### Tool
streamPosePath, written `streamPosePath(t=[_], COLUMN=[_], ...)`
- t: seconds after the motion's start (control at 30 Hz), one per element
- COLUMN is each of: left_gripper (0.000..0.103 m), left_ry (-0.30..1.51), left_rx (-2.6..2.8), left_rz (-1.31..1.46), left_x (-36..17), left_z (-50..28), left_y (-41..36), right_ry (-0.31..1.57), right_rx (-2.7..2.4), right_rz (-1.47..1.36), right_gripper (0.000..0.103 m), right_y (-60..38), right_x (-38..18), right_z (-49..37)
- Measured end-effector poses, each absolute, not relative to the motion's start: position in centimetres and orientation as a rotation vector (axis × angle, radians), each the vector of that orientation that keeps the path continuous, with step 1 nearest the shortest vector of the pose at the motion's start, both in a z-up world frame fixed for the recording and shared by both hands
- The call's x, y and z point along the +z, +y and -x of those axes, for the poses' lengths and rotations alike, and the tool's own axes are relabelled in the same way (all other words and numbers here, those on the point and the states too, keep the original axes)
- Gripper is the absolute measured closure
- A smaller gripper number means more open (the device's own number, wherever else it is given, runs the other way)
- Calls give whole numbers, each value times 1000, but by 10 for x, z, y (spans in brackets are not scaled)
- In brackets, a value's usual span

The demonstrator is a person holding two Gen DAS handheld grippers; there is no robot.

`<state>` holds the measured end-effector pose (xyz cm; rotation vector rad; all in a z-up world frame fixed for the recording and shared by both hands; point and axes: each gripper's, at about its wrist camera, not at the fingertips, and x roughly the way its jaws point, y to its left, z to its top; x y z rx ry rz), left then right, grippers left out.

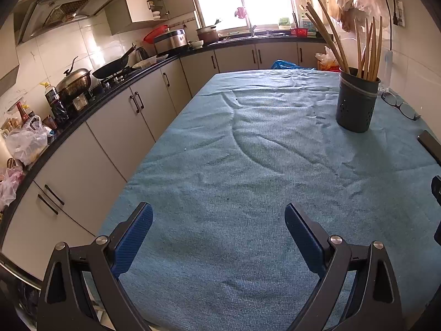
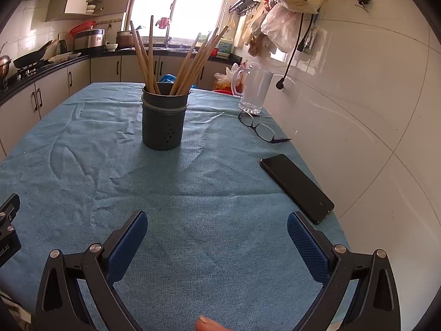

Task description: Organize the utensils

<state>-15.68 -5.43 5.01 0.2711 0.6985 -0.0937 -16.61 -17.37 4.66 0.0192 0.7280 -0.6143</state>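
Note:
A dark round utensil holder [image 2: 164, 118] stands upright on the blue tablecloth [image 2: 110, 165], far ahead of both grippers; in the left wrist view the holder [image 1: 356, 102] is at the far right. Several wooden chopsticks [image 2: 193, 60] lean out of it in two bunches, and the chopsticks [image 1: 369, 49] fan out the same way in the left view. My left gripper [image 1: 219, 220] is open above bare tablecloth [image 1: 220, 151], with nothing between its blue pads. My right gripper [image 2: 217, 229] is open too, low over the cloth and empty.
A black phone [image 2: 296, 187] lies near the table's right edge by the tiled wall. Glasses [image 2: 257, 128] and a clear glass mug [image 2: 255, 89] sit behind it. A kitchen counter [image 1: 82, 110] with pans runs along the left. A fingertip [image 2: 209, 324] shows at the bottom.

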Motion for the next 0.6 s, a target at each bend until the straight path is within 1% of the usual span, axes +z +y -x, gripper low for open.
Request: streamPosePath(t=[0.6], left_gripper=[7], left_ry=[707], left_rx=[-101], left_rz=[-268], left_x=[48], left_z=[154], left_y=[-54], right_ry=[739], right_rx=[-611], right_rz=[-9], right_gripper=[0], right_y=[-172], right_x=[46], right_z=[163])
